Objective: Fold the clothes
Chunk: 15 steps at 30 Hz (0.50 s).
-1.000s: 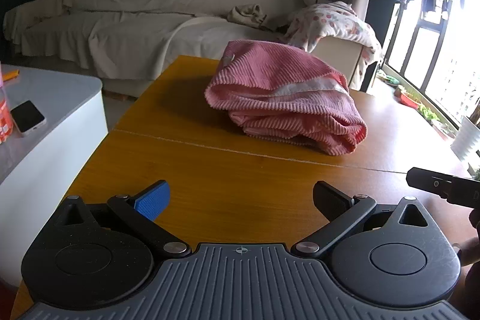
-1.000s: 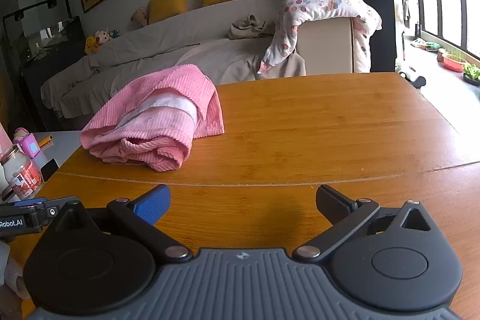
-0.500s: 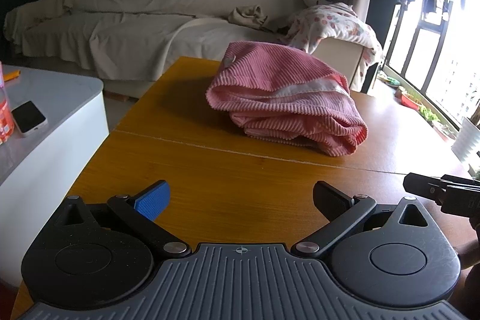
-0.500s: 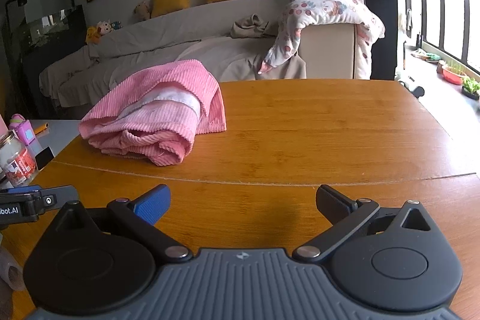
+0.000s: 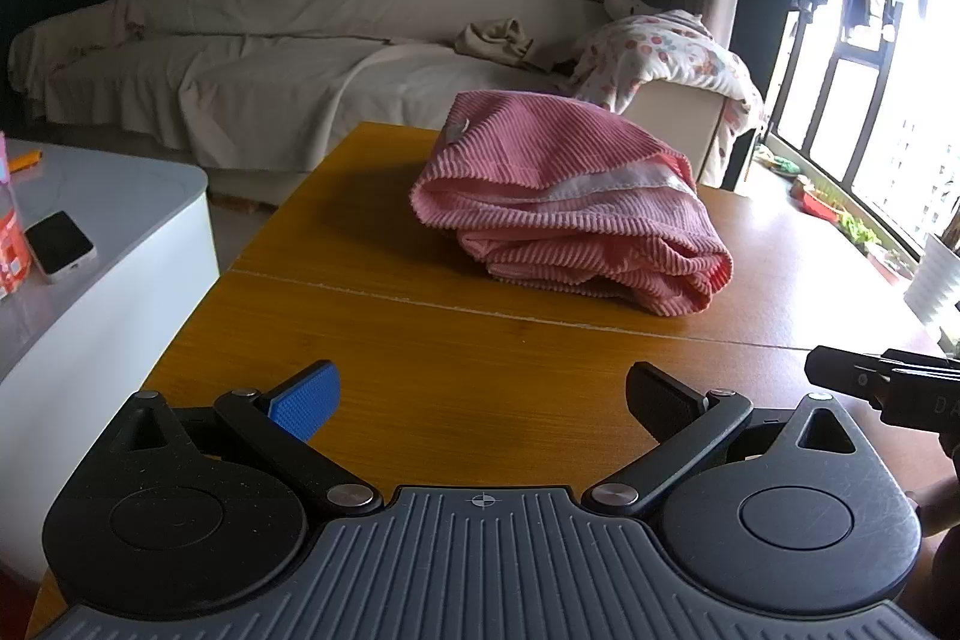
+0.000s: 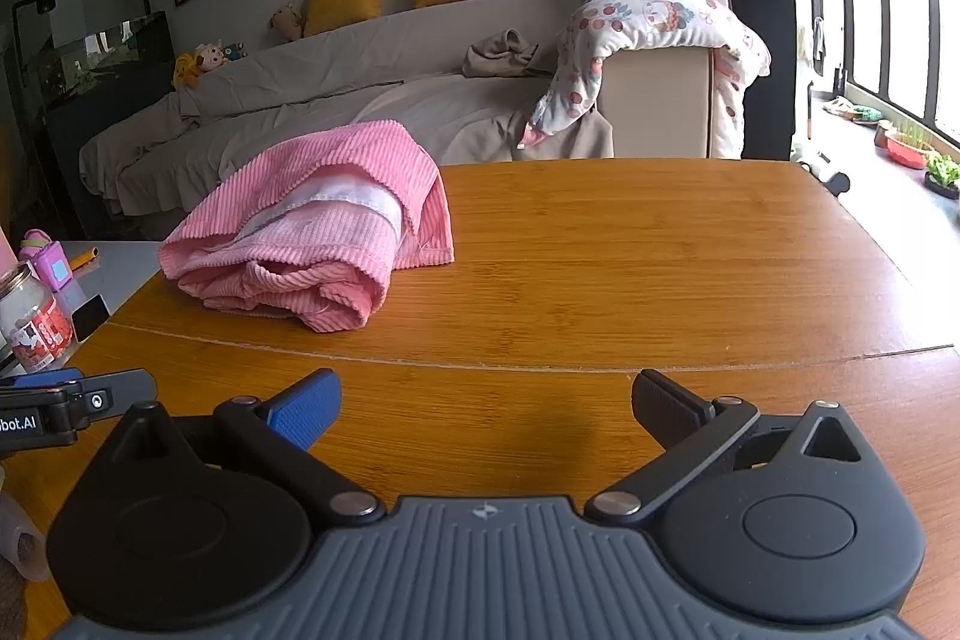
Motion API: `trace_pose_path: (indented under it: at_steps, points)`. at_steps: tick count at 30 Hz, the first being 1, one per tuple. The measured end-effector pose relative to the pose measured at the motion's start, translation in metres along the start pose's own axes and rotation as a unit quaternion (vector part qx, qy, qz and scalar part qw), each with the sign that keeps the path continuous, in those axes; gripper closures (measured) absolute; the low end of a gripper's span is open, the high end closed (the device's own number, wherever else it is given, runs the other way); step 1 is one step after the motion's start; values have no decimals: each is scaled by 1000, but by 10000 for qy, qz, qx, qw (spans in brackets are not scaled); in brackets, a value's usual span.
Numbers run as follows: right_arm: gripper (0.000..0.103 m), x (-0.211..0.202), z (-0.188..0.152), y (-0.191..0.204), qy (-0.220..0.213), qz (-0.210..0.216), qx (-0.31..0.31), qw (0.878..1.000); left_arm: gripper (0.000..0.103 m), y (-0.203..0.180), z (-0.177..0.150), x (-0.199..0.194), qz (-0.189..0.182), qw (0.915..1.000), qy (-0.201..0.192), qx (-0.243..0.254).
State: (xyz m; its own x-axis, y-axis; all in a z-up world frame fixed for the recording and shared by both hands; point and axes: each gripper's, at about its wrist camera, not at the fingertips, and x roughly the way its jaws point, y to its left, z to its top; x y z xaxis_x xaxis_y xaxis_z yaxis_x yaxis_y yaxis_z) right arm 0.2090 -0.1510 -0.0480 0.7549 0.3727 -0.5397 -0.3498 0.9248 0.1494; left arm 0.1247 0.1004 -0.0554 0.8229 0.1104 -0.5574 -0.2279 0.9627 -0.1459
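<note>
A pink ribbed garment (image 5: 570,214) lies folded in a thick bundle on the wooden table (image 5: 420,340), with a white band across its top. The right wrist view has the same bundle (image 6: 312,232) at the table's left side. My left gripper (image 5: 480,400) is open above the near part of the table, well short of the bundle, nothing between its fingers. My right gripper (image 6: 486,406) is open too, low over the near table edge, empty. Each gripper's tip shows at the other view's edge.
A grey-covered sofa (image 5: 270,58) with yellow cushions stands behind the table; a patterned blanket (image 6: 648,28) hangs over its arm. A white side table (image 5: 90,232) on the left carries a phone (image 5: 60,244) and a jar (image 6: 33,322). Windows and potted plants are at the right.
Both views have shifted slightly; the bundle sits a little differently in each frame. Both grippers stay open and the garment has not moved on the table.
</note>
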Motion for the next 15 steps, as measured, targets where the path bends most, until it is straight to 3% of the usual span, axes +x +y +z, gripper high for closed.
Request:
trace_pose_path:
  at_steps: [15]
  points:
    - [0,0,0,-2,18,33,43,10000,0,-1,-1,-1,8,10000,-15,47]
